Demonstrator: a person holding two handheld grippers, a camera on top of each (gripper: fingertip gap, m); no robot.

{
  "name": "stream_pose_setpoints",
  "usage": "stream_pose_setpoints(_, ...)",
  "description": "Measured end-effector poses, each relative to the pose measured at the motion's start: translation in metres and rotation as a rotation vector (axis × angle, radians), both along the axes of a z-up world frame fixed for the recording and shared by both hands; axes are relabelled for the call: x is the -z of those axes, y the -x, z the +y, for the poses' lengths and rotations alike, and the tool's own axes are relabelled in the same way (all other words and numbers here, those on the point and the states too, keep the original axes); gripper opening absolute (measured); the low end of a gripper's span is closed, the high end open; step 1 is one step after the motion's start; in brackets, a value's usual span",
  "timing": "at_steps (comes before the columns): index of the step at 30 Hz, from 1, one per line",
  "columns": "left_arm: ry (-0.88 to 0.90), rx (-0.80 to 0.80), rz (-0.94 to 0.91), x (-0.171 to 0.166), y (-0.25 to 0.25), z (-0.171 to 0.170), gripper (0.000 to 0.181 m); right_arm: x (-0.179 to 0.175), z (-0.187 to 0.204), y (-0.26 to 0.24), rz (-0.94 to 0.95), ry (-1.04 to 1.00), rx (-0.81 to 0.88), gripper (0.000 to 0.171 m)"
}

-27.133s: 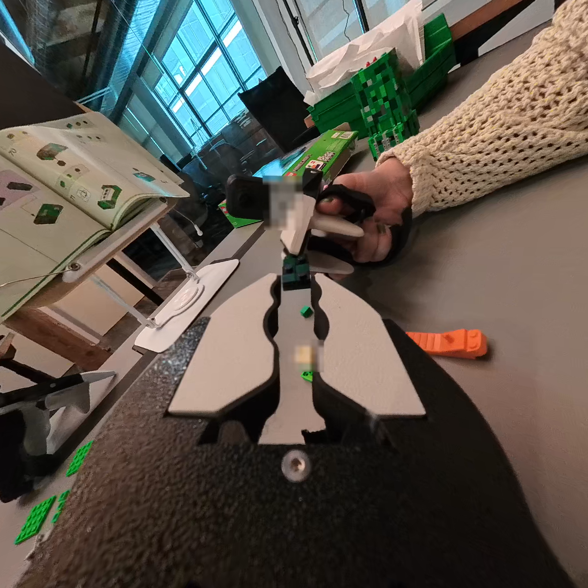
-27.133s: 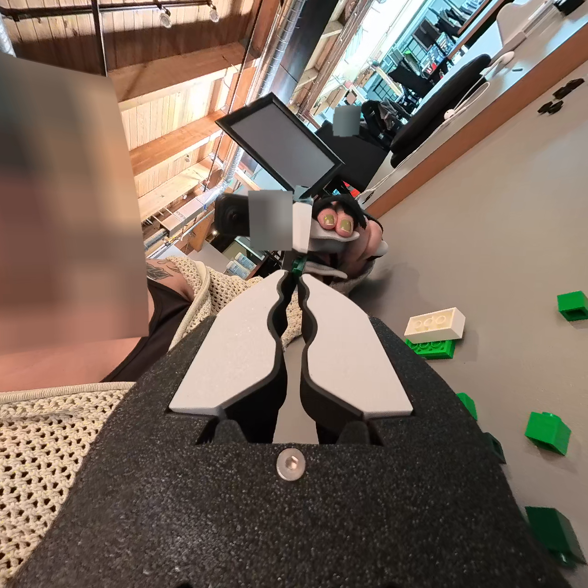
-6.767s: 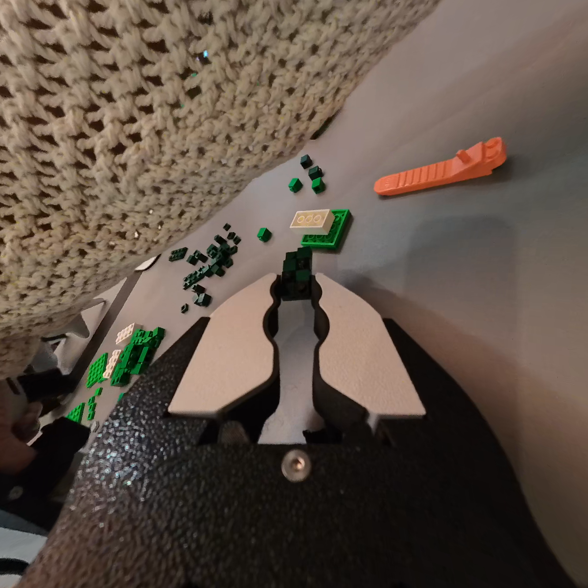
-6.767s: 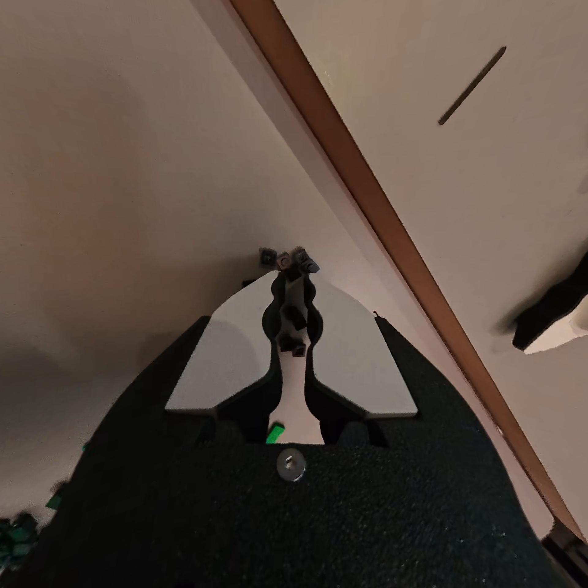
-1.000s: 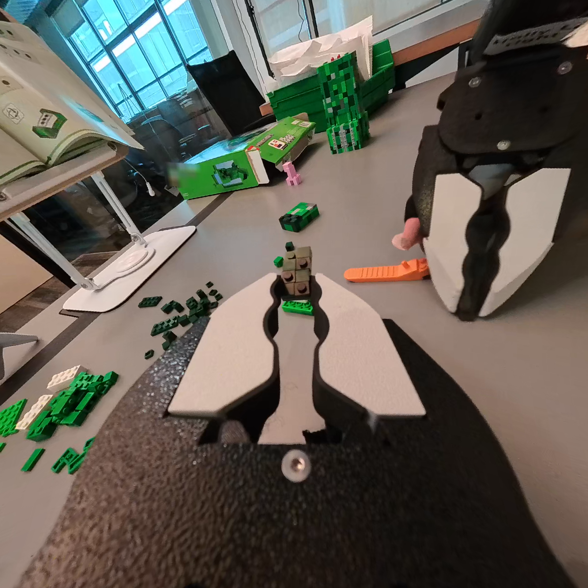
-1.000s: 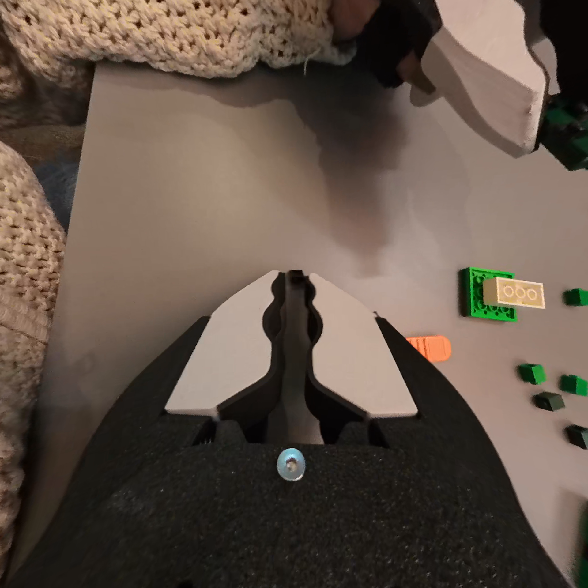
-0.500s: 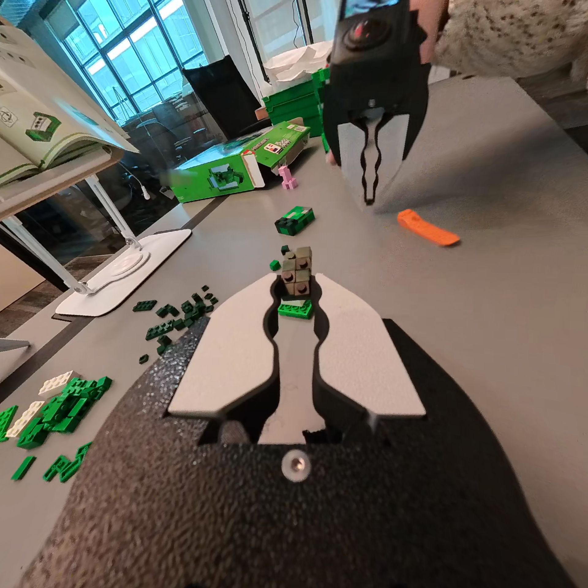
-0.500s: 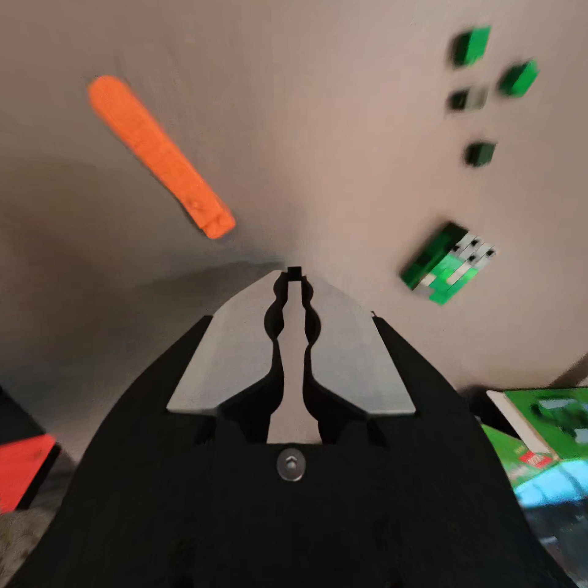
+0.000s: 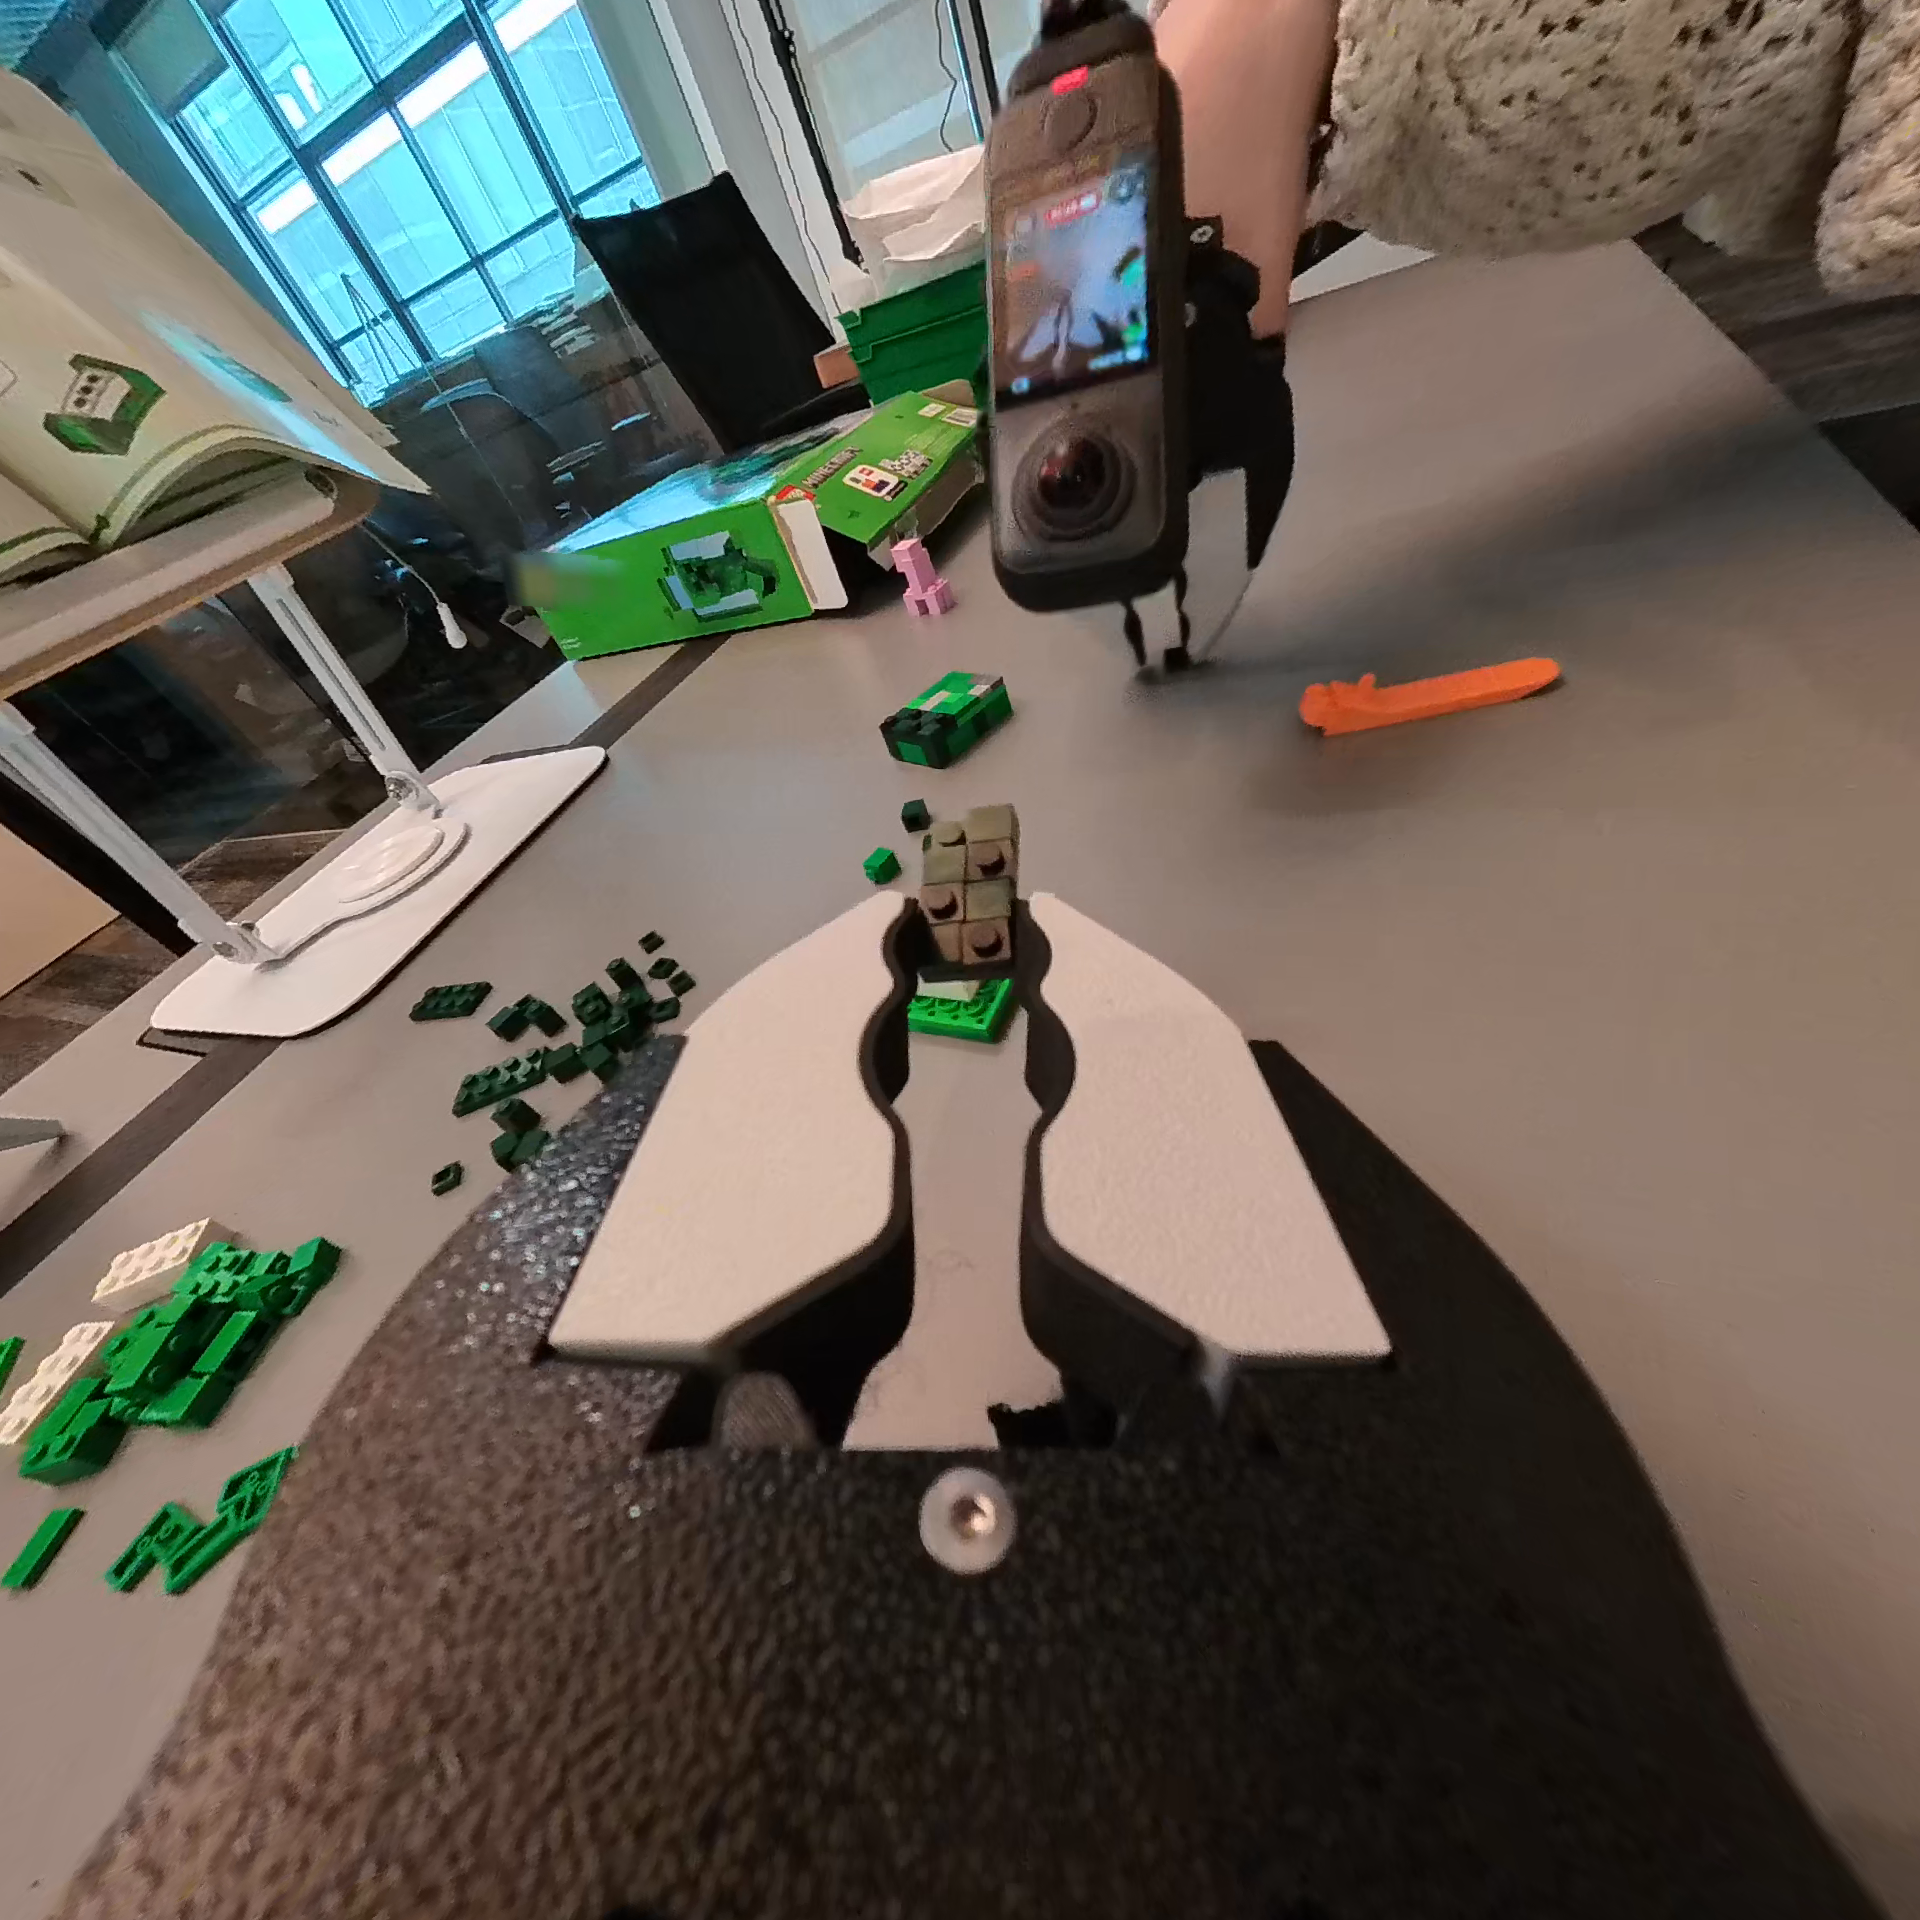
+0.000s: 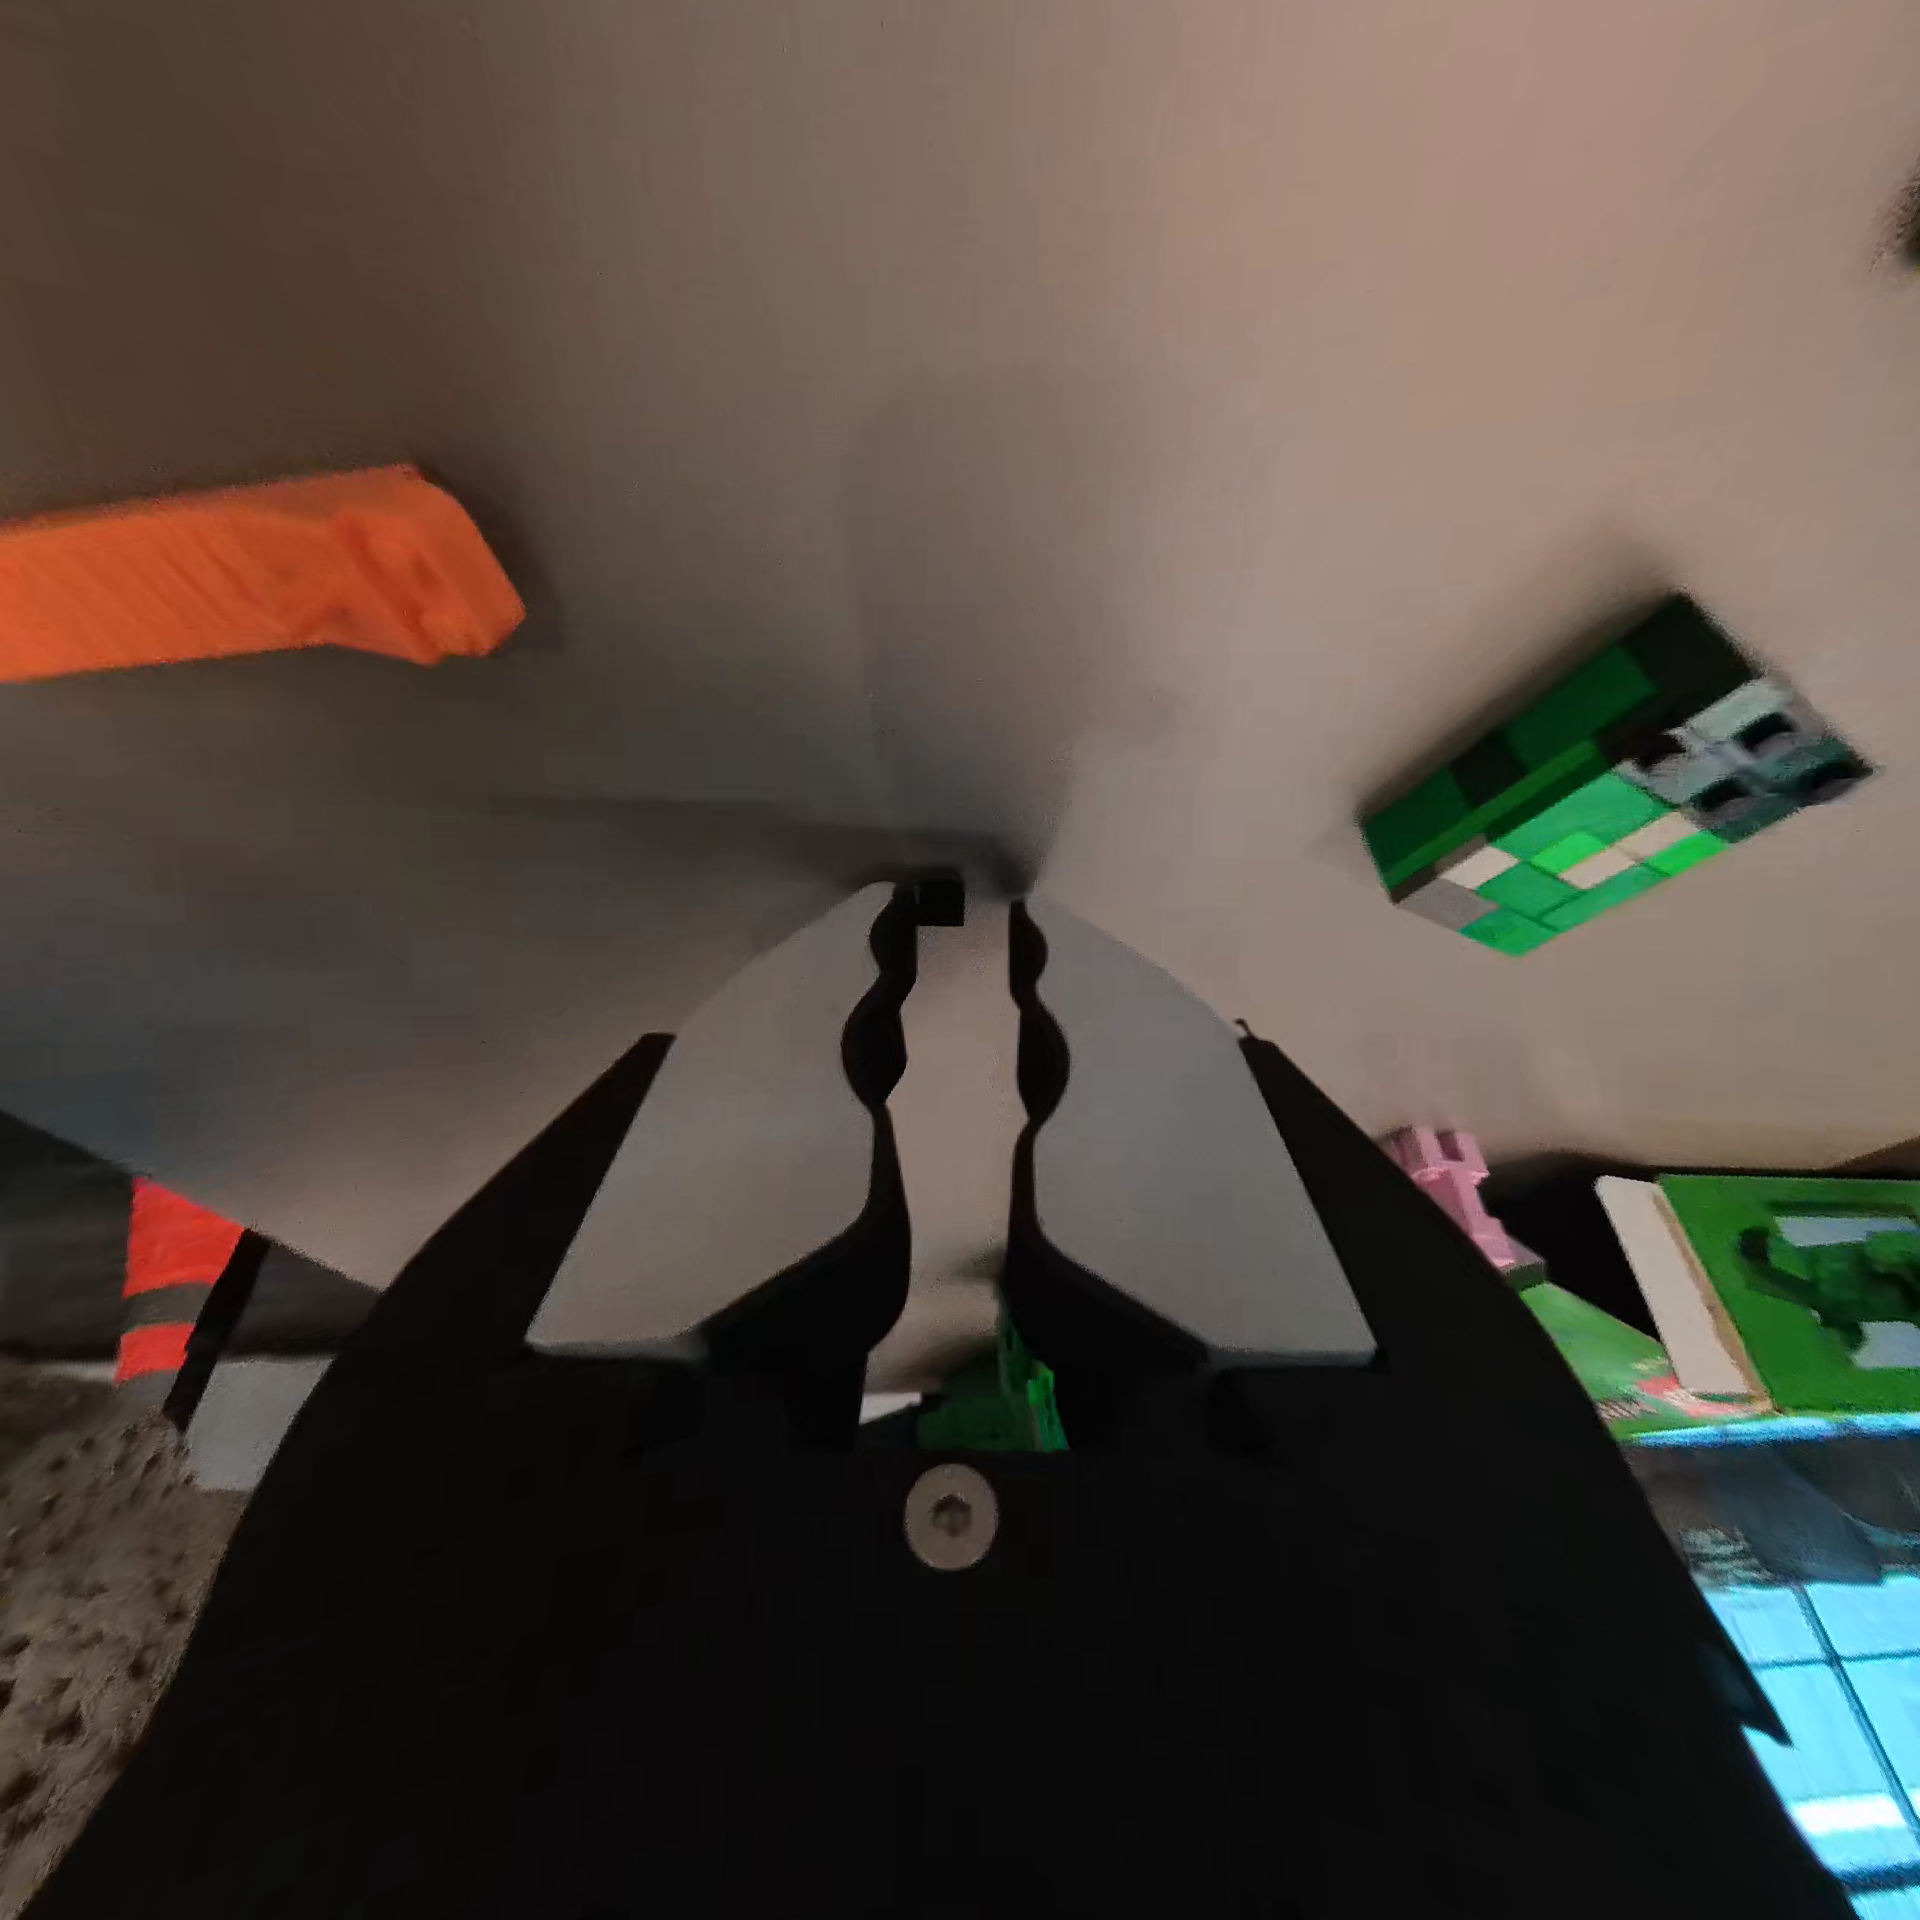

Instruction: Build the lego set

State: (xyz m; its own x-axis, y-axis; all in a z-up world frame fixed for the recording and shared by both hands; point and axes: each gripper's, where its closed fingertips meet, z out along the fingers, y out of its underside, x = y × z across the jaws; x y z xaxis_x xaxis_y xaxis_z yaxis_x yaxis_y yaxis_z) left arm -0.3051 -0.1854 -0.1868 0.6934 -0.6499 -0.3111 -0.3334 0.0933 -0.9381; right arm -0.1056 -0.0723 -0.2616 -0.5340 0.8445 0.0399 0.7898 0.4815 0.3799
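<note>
Lego block stack (image 9: 968, 891) sits pinched in the left gripper (image 9: 966, 920); the right gripper (image 10: 961, 906) is parted beside a tiny black brick (image 10: 938, 900); a green printed box (image 9: 717, 566) lies far left.

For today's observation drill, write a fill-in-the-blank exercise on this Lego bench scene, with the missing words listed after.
1. The left gripper is shut on a small ____ brick stack.
2. The brick separator lying on the table is ____.
3. The open instruction booklet rests on a white ____.
4. The small figure beside the green box is ____.

Missing words: grey; orange; stand; pink
</note>
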Motion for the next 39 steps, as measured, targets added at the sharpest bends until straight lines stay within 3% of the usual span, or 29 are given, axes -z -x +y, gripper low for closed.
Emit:
stream_pose_setpoints(3, 0.004, 0.003, 0.003, 0.001, -0.001, 0.0, 0.017, -0.006, 0.001, 0.007, 0.116, 0.005, 0.04, 0.031)
stream_pose_setpoints(9, -0.01, 0.001, -0.004, -0.002, -0.001, -0.001, 0.017, -0.018, -0.007, 0.001, 0.627, 0.19, 0.279, 0.029)
stream_pose_setpoints(15, -0.008, 0.018, 0.002, -0.001, -0.006, -0.002, 0.017, -0.013, -0.012, -0.001, 1.07, 0.248, 0.356, 0.026)
stream_pose_setpoints(17, -0.004, 0.024, 0.007, 0.0, -0.008, -0.002, 0.017, -0.006, -0.005, -0.006, 1.092, 0.209, 0.347, 0.023)
stream_pose_setpoints(22, 0.0, 0.027, 0.018, 0.002, -0.01, -0.002, 0.017, -0.008, -0.01, 0.0, 1.133, 0.416, 0.577, 0.012)
stream_pose_setpoints(24, 0.002, 0.026, 0.019, 0.002, -0.01, -0.002, 0.017, -0.009, -0.008, 0.001, 1.122, 0.458, 0.712, 0.005)
stream_pose_setpoints(31, 0.008, 0.035, 0.023, 0.004, -0.011, -0.003, 0.017, -0.012, -0.006, 0.005, 1.022, 0.684, 1.238, 0.008)
stream_pose_setpoints(39, 0.006, 0.038, 0.023, 0.002, -0.012, -0.003, 0.017, -0.006, -0.011, 0.008, 0.89, 0.767, 1.358, 0.006)
